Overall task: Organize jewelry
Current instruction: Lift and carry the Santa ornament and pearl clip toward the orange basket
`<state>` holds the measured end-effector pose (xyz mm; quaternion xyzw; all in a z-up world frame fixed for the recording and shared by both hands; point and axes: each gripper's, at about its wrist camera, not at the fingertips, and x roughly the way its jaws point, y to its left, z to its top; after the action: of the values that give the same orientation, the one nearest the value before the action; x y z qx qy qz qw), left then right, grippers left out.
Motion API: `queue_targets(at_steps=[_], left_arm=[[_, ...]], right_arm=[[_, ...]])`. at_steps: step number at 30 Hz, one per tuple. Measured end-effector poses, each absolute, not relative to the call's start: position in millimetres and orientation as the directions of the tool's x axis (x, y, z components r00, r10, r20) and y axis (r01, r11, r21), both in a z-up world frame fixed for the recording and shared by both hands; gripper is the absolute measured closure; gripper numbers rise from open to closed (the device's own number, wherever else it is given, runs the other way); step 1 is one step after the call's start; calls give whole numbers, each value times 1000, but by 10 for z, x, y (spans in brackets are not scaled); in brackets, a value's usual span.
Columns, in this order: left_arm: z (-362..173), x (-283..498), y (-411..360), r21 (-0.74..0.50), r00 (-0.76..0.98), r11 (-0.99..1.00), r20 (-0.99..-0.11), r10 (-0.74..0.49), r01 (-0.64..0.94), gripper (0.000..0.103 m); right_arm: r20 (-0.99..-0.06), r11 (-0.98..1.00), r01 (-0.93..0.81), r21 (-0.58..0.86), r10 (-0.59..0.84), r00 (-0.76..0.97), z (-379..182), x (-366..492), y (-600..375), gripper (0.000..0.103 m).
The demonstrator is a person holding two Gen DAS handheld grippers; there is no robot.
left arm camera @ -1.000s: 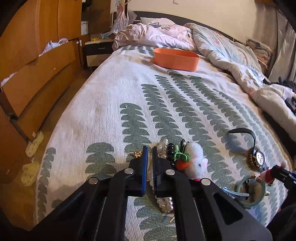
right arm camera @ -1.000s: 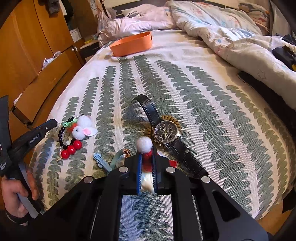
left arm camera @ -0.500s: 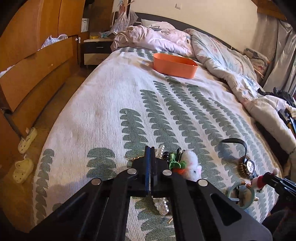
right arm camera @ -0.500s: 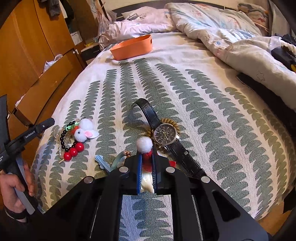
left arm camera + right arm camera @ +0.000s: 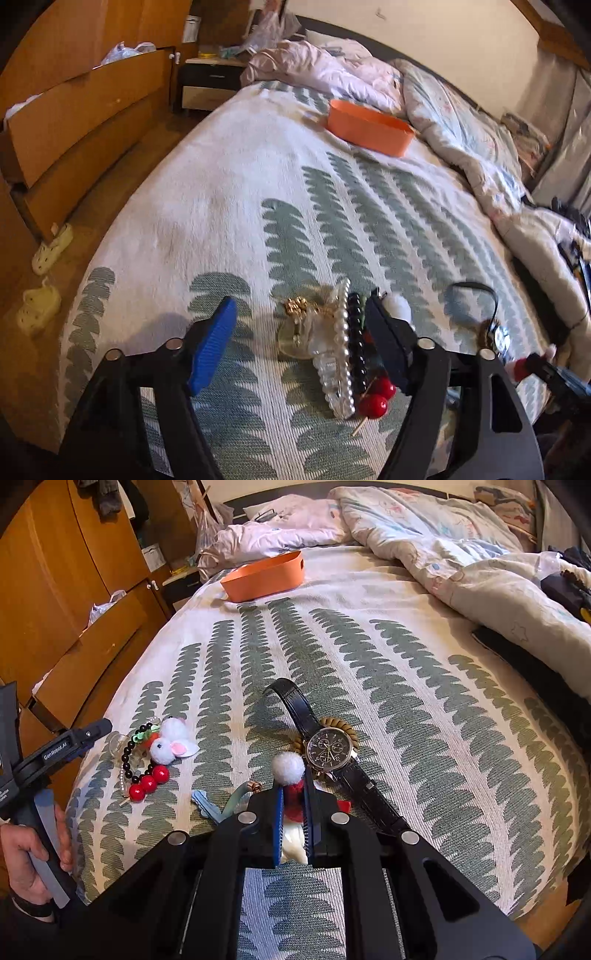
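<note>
1. Jewelry pile [image 5: 345,343] lies on the leaf-patterned bedspread [image 5: 229,206], between the fingers of the left gripper [image 5: 301,341] but nearer its right finger; the pads do not press on it.
2. The left jaws have just been opening and now stand wide apart, where half a second ago they were together just in front of the pile.
3. The right gripper [image 5: 294,818] is clamped on a small red-and-white pom-pom figure [image 5: 290,775], just beside the black-strapped watch [image 5: 328,747], unchanged from the earlier frames.
4. The pile holds a clear clip edged with pearls [image 5: 338,354], a string of black beads [image 5: 355,339], red balls [image 5: 376,398], a gold trinket [image 5: 295,305] and a white plush bunny [image 5: 168,744].
5. The orange tray [image 5: 369,127] sits well apart, up the bed near the rumpled duvet [image 5: 461,140].
</note>
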<state>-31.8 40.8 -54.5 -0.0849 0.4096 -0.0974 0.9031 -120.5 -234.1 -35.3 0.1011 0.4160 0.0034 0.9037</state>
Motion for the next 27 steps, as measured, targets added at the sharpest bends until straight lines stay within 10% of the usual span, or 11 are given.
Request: queue_targets(at_steps=[7,27], left_arm=[[-699,-264,296,-141,620,985,-766,-172,99,75],[-714,-230,225,-151,621,978,-756,-209,144,93]], right_arm=[[-750,980,79,184,88,656,-331,-1206,-2341,93],[-722,968,92,232,109,683,-269,-1258,-2486,95]])
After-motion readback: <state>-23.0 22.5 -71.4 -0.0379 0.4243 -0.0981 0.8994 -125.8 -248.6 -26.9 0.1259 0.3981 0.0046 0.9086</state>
